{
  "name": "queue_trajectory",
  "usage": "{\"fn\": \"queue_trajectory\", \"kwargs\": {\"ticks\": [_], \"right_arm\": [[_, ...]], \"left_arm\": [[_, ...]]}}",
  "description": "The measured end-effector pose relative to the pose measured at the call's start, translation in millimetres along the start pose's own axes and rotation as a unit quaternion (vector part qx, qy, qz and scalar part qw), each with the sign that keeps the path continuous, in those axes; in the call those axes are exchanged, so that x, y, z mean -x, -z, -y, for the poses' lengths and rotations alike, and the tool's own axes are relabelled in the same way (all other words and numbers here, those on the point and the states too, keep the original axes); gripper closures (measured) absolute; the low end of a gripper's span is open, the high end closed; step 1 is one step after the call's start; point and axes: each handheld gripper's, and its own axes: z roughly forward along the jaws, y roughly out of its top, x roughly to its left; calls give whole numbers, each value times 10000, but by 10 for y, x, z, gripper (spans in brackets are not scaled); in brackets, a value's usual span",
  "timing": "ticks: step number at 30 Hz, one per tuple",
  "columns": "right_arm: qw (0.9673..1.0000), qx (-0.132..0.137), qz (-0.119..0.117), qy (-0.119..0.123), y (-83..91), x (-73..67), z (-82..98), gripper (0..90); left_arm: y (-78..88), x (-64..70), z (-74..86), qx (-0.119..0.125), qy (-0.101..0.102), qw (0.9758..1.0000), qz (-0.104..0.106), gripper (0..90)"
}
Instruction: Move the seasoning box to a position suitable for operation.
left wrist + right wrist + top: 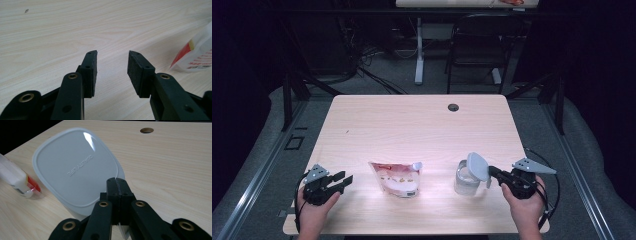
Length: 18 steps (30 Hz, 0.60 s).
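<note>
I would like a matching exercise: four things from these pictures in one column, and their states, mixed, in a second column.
1. left tool
2. right tool
3. grey lid
4. snack pouch

a. tilted up off the clear container
b. shut on the lid's edge
c. lying flat on the table
d. open, holding nothing

Pairs: 1-d, 2-b, 3-a, 4-c
</note>
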Motion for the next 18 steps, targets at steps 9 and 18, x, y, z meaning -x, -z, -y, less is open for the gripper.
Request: {"fn": "queue_trajectory", "kwargs": {"ticks": [9, 18], "right_arm": [[10000, -17, -4, -59, -7, 15, 19, 900], [9999, 12, -26, -107, -11, 23, 25, 899]], "left_arm": [[-2, 1, -1, -7, -1, 10000, 2, 600], [-1, 1, -1, -4, -6, 10000, 2, 600]]}}
